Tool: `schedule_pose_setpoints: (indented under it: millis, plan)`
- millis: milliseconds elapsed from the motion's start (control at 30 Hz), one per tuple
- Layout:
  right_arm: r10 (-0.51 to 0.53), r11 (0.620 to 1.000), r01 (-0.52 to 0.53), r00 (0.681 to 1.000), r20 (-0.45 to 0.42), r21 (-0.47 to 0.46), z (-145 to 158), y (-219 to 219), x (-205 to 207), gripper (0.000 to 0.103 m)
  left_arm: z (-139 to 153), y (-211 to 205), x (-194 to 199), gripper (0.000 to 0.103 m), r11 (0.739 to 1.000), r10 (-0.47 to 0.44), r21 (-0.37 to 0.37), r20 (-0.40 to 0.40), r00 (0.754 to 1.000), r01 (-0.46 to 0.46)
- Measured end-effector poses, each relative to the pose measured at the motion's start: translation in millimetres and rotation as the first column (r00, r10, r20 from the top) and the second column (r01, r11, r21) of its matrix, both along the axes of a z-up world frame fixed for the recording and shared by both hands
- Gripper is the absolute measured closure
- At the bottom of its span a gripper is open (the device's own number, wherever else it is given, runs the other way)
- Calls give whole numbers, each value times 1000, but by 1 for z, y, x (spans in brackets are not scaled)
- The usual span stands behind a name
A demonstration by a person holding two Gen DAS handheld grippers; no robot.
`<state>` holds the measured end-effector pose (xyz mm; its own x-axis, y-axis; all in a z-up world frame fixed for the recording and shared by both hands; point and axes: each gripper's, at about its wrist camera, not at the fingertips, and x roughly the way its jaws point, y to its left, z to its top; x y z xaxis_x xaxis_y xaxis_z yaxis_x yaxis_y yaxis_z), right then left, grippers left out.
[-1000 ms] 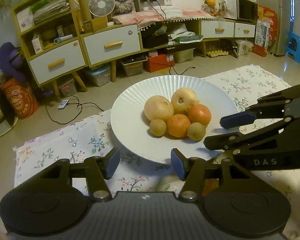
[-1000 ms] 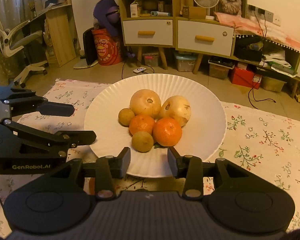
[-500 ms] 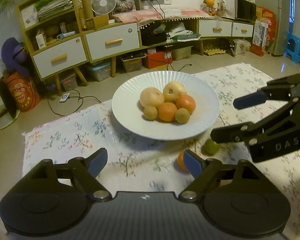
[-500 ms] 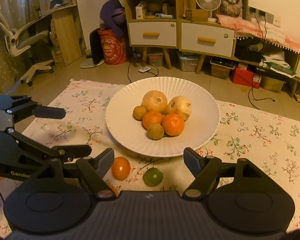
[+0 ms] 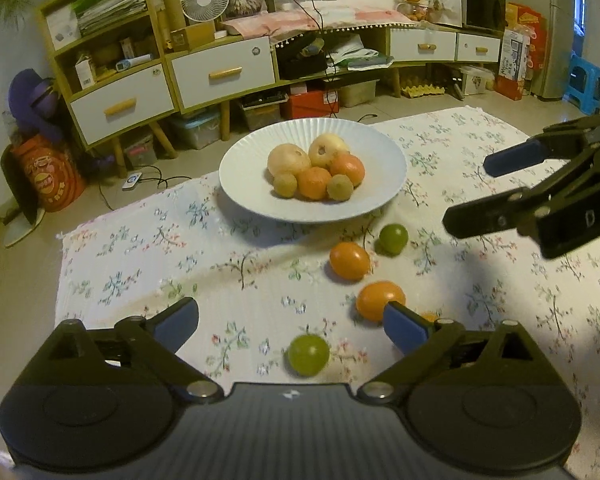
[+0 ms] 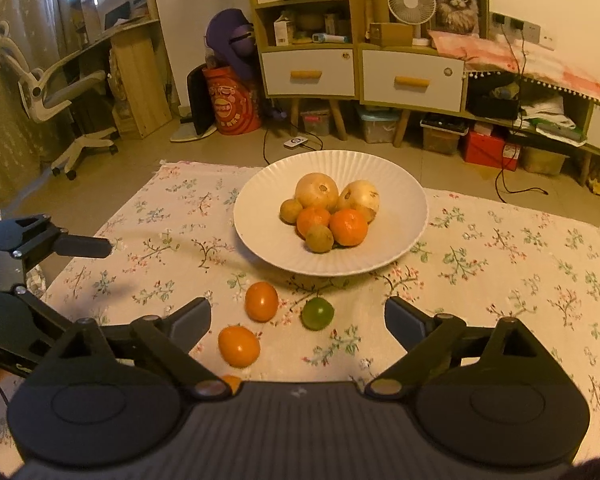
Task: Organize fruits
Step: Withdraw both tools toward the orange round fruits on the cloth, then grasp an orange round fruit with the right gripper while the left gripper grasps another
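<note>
Both jaws opening, nothing btwn them: left hand-held gripper [image 5: 292, 322] at frame bottom, right hand-held gripper [image 6: 298, 318] likewise. White plate [image 5: 236, 176] sits mid-frame w/ six fruits piled. Loose on floral cloth [image 5: 140, 248] below it: green fruit [image 5: 309, 354], green fruit nr plate rim [image 5: 393, 239], two orange ones [image 5: 349, 260] [image 5: 380, 299]. Best bet: take nearest one, centre pads, squeeze lightly, it'll roll. Cloth left of plate is free; keep grippers well apart.
</note>
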<state>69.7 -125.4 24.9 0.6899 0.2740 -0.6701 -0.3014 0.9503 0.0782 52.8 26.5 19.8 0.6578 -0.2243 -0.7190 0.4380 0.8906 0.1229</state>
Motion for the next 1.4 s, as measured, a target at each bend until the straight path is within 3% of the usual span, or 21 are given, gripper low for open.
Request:
schedule_pose_setpoints:
  millis: [467, 933, 1033, 1300, 1400]
  plan:
    - [-43, 999, 43, 999, 16, 4, -20, -11, -24, 5, -25, 19, -16, 11, 1000, 3, 14, -24, 1000, -3]
    - [110, 992, -111, 994, -14, -54, -52, 11, -36, 6, -39, 35, -13, 11, 999, 21, -36, -29, 999, -22]
    - [137, 989, -139, 990, -33, -60, -57, 19, -37, 11, -39, 34, -11, 11, 999, 18, -37, -26, 1000, -19]
    - [191, 979, -195, 979, -66, -66, -63, 36, -30, 41, -36, 30, -5, 11, 998, 8, -56, -15, 1000, -9]
    - [199, 977, -204, 977, -77, -62, -64, 38, -28, 47, -36, 30, -3, 11, 998, 3, -66, -14, 1000, -4]
